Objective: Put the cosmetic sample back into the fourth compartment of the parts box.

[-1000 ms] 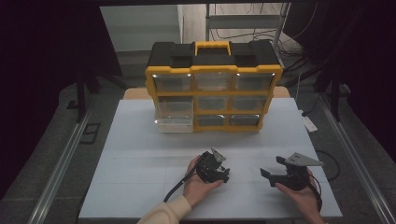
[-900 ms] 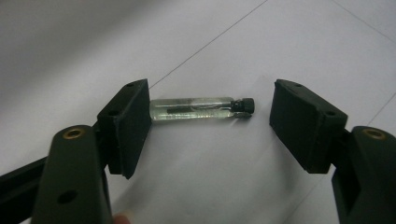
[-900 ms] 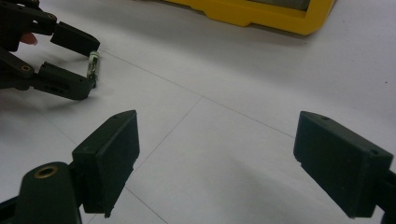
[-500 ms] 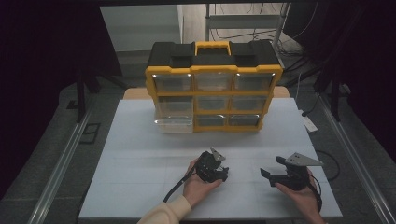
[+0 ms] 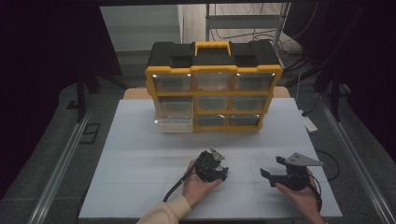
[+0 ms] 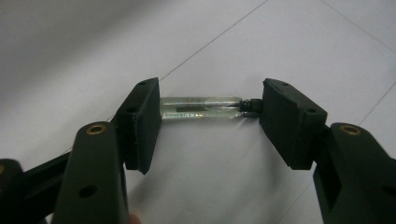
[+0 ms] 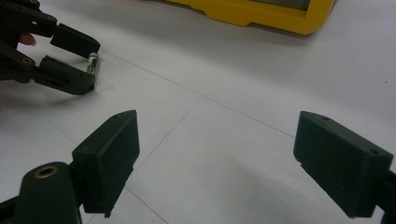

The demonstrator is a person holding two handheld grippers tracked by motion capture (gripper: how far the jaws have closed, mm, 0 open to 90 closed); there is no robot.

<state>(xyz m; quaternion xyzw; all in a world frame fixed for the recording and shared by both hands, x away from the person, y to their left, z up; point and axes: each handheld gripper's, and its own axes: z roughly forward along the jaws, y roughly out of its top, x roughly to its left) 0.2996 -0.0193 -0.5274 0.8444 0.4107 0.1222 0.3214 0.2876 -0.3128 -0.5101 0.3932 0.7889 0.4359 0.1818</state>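
A big yellow and black drawer box (image 5: pixel 214 84) is sitting at the top middle of the high view, at the back of the white table (image 5: pixel 140 154). Its lower left drawer (image 5: pixel 173 124) is sticking out a bit.

Near the bottom middle of that view, the left gripper (image 5: pixel 223 171) is being held by a hand (image 5: pixel 197 185). In the left gripper view, its jaws are squeezing a small clear tube (image 6: pixel 201 108) by its two ends. The tube has a dark tip on its right end. It is lying across the middle of that view, just above the table.

The right gripper (image 5: pixel 272 169) is sitting at the bottom right of the high view. In the right gripper view its jaws are spread wide apart, holding nothing. The left gripper (image 7: pixel 91 65) and the tube (image 7: pixel 93 63) are showing at the upper left there.
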